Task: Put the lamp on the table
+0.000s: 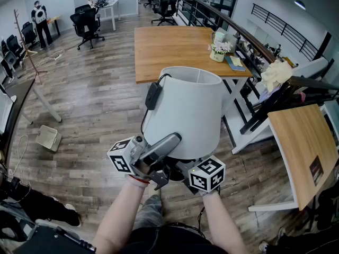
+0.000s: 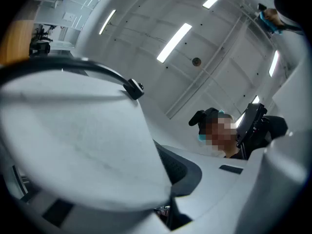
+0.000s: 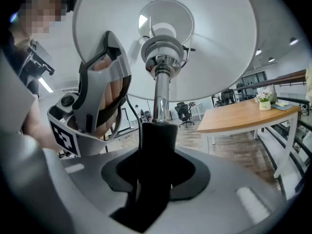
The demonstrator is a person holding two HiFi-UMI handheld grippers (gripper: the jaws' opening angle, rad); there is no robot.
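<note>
I hold a lamp with a white drum shade (image 1: 185,110) in the air above the wooden floor, short of the wooden table (image 1: 175,49). A black cord with a switch (image 1: 153,95) hangs down the shade's left side. In the right gripper view my right gripper (image 3: 156,165) is shut on the lamp's black lower stem (image 3: 157,140), with the chrome rod (image 3: 160,96) and the shade's underside (image 3: 204,38) above it. My left gripper (image 1: 172,142) points up at the shade's lower rim. In the left gripper view the shade's wall (image 2: 73,145) lies between the jaws and hides one of them.
A flower pot (image 1: 218,51) and a book (image 1: 234,62) stand at the table's right end. A second wooden desk (image 1: 304,152) is at the right, beside a railing. A white bin (image 1: 47,138) sits on the floor at the left. Office chairs (image 1: 87,20) and a person (image 1: 39,20) are at the back.
</note>
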